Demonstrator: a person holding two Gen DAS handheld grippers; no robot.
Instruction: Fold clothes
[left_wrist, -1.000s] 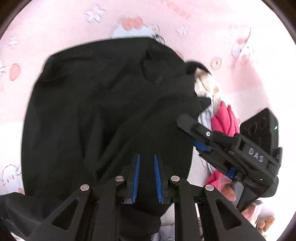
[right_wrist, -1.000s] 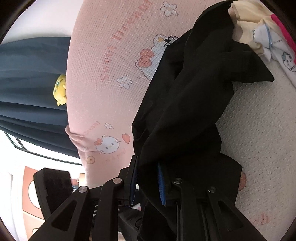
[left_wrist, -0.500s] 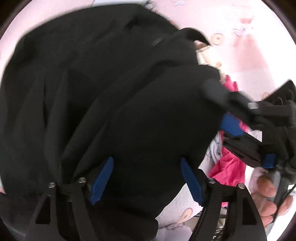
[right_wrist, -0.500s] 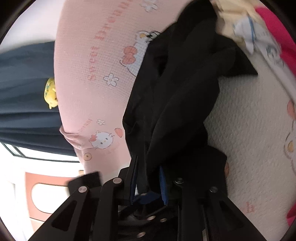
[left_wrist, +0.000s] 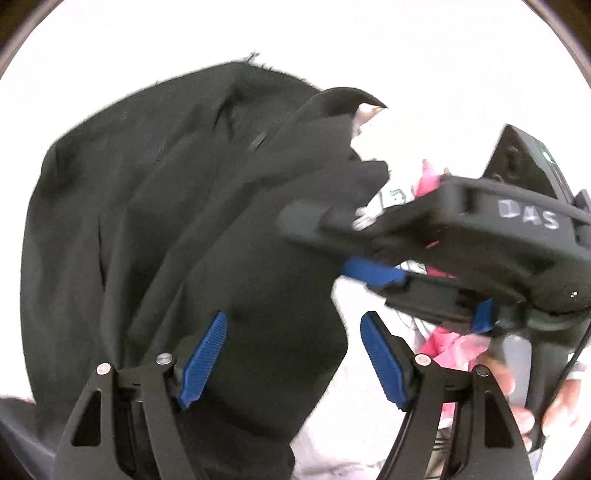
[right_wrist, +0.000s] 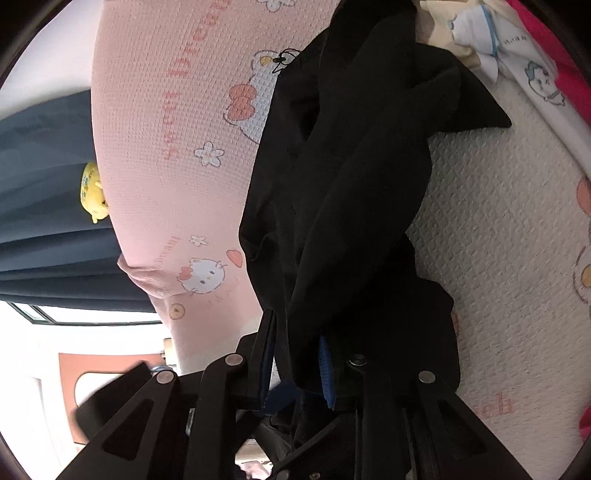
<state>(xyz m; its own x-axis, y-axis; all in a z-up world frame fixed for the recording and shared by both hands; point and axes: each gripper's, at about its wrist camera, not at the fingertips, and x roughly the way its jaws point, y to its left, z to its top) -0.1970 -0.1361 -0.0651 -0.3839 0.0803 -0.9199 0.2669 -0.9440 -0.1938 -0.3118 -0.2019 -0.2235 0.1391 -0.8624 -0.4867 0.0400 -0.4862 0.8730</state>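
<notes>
A black garment (left_wrist: 177, 229) lies bunched on the pink bed cover and fills the left and middle of the left wrist view. My left gripper (left_wrist: 293, 360) is open, its blue pads (left_wrist: 203, 358) spread wide over the garment's near edge with nothing pinched. My right gripper (left_wrist: 332, 251) reaches in from the right, its fingers closed on the garment's right edge. In the right wrist view the right gripper (right_wrist: 297, 362) is shut on a fold of the black garment (right_wrist: 351, 184), which stretches away up the frame.
A pile of other clothes lies beyond the garment: a white printed piece (right_wrist: 517, 55) and a bright pink one (left_wrist: 447, 343). The pink cartoon-print cover (right_wrist: 177, 129) spreads to the left. A yellow plush toy (right_wrist: 92, 192) hangs against a dark curtain (right_wrist: 40, 166). A hand (left_wrist: 517, 391) holds the right gripper's handle.
My left gripper went from shut on the black garment to wide open and let it go. The right gripper kept its hold and came closer in the left wrist view.
</notes>
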